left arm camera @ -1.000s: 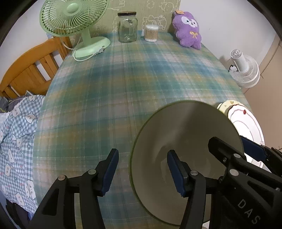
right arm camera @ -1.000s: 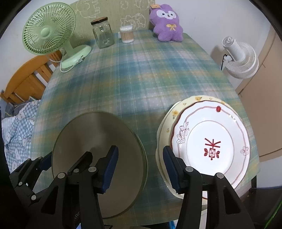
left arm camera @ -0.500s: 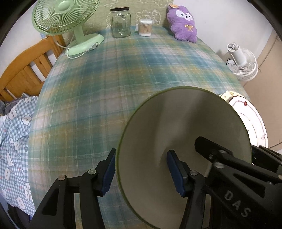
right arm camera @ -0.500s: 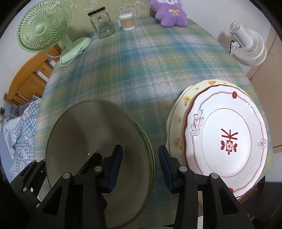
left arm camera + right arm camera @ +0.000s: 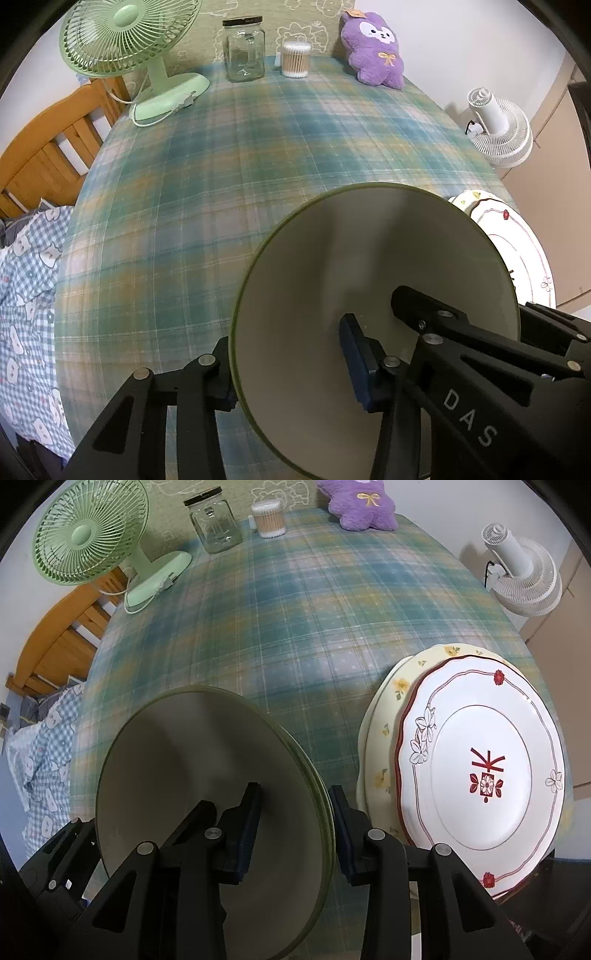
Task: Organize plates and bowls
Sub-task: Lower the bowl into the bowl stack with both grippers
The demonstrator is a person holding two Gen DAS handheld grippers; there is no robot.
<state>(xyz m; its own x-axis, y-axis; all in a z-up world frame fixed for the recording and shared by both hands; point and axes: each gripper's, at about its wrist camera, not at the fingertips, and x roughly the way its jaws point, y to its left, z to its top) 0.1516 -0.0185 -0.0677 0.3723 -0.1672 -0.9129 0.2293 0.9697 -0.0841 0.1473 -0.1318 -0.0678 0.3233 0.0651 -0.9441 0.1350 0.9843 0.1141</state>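
A green-rimmed cream bowl (image 5: 354, 266) is lifted and tilted over the plaid table; it also shows in the right wrist view (image 5: 192, 775). My left gripper (image 5: 291, 365) straddles its left rim, one finger inside and one outside, and looks shut on it. My right gripper (image 5: 295, 823) straddles its right rim the same way, shut on it. A white plate with a red pattern (image 5: 484, 760) lies stacked on a yellow floral plate (image 5: 384, 716) at the table's right front edge; the stack shows in the left wrist view (image 5: 517, 236).
At the back stand a green desk fan (image 5: 133, 48), a glass jar (image 5: 243, 51), a cotton swab tub (image 5: 295, 59) and a purple plush (image 5: 376, 51). A white fan (image 5: 498, 129) stands off the table's right side. A wooden headboard (image 5: 44, 147) lies left.
Both grippers have closed in on the bowl's rims. The bowl has risen and tilted between them, and the right gripper's jaws have narrowed onto the rim.
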